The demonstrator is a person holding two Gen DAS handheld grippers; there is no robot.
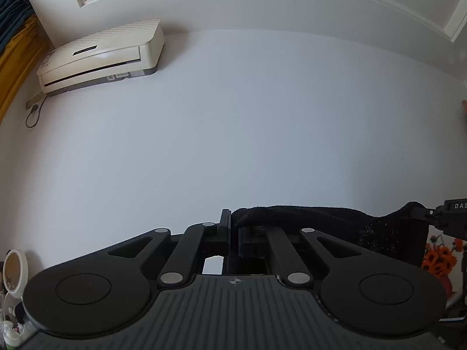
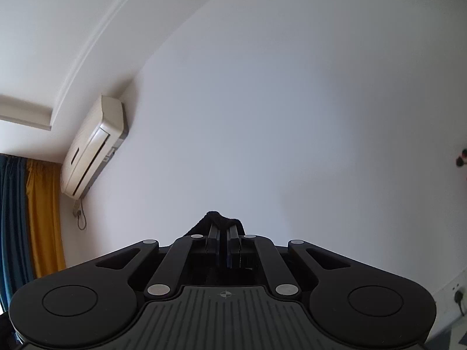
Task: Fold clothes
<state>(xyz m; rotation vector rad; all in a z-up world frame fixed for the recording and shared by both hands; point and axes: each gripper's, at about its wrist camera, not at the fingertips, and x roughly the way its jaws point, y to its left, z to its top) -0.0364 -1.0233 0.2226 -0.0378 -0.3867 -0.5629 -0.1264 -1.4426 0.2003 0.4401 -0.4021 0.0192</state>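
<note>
Both grippers point up at the white wall. My left gripper [image 1: 232,221] is shut on the edge of a black garment [image 1: 335,224], which stretches to the right across the left wrist view. At the far right of that view the right gripper [image 1: 423,214] pinches the garment's other corner. In the right wrist view my right gripper [image 2: 223,233] is shut on a black bunch of the garment [image 2: 219,217] that sticks out above the fingertips. The rest of the garment hangs below, out of view.
A cream air conditioner [image 1: 102,55] hangs high on the wall; it also shows in the right wrist view [image 2: 93,148]. Yellow and blue curtains [image 2: 29,218] hang at left. A round mirror [image 1: 14,271] stands at lower left and orange flowers [image 1: 440,259] at lower right.
</note>
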